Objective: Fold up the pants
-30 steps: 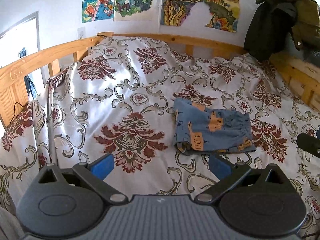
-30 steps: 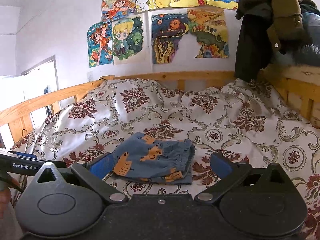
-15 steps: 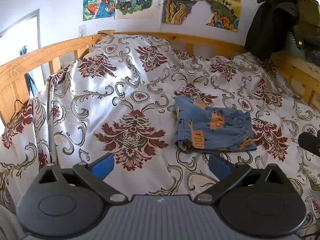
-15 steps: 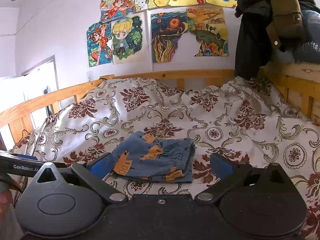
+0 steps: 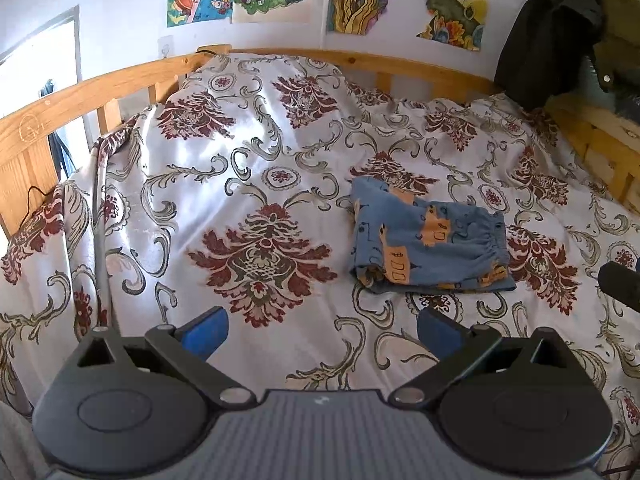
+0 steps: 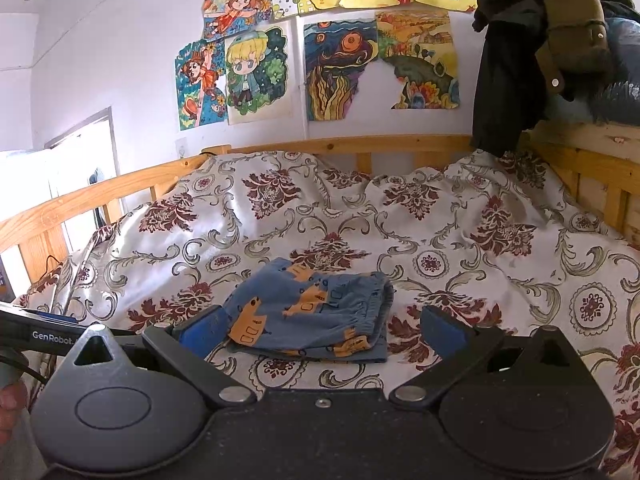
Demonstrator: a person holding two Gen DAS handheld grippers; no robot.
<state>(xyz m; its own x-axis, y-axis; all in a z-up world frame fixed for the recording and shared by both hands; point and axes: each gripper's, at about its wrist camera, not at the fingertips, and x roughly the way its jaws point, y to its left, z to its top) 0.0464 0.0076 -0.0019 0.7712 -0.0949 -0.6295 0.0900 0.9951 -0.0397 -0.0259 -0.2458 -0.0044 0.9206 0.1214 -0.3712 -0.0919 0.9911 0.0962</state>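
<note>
Left wrist view: left gripper, blue-padded fingers spread wide apart, holding nothing, raised over the bedspread. Folded pants, blue with orange print, lay flat on the bedspread ahead and to the right of the fingers, clear of both pads, gathered waistband toward the right. A dark part of the right gripper showed at the right edge of this view, well apart from the pants.

Right wrist view: right gripper, blue fingers likewise wide apart and empty. Pants lay directly ahead between the lines of the two fingers; the left pad overlapped the garment's near-left corner in the view, contact not determinable. The left gripper's black body, lettered "GenRobot", entered from the left edge, with part of a hand below it.

Surroundings: bedspread, white with dark red medallions and grey-green scrolls, rumpled toward the back. Wooden bed rail along the far and left sides. Coloured drawings fixed to the white wall above. Dark jacket hung over the wooden frame at upper right, an olive garment beside it.
</note>
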